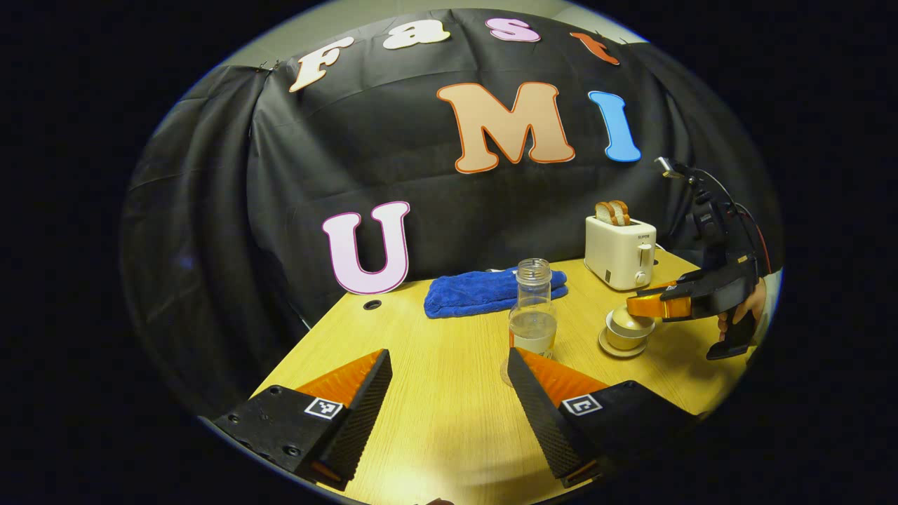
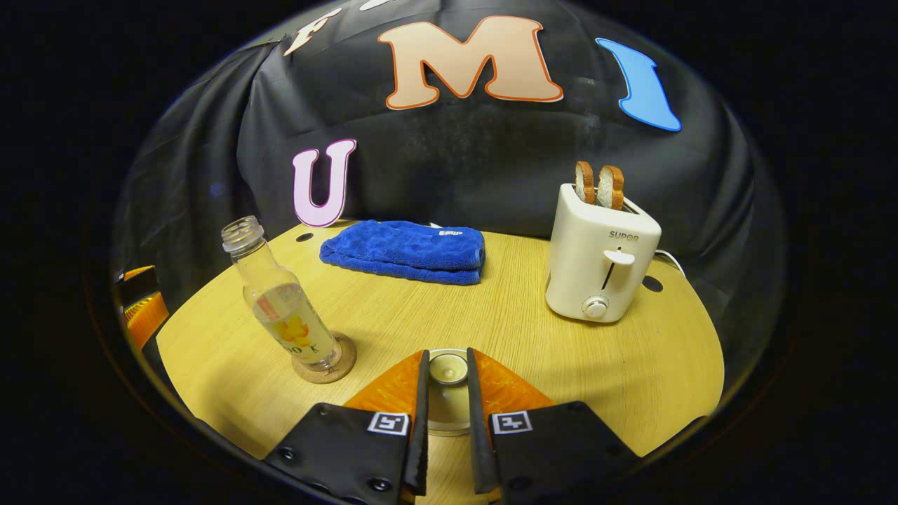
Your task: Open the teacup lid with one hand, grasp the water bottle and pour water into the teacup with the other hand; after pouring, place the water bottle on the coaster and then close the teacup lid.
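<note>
Right tool [image 2: 447, 382] grips teacup lid [image 2: 447, 367]; left tool [image 1: 449, 372] gapes wide.

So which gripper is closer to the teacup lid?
Right. The right gripper has its jaws either side of the teacup lid knob. The left gripper sits open farther back, near the water bottle.

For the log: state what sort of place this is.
Probably a staged kitchen-style tabletop in a recording booth: a wooden table bears a toaster with bread slices, a lidded teacup and a water bottle on a coaster.
</note>
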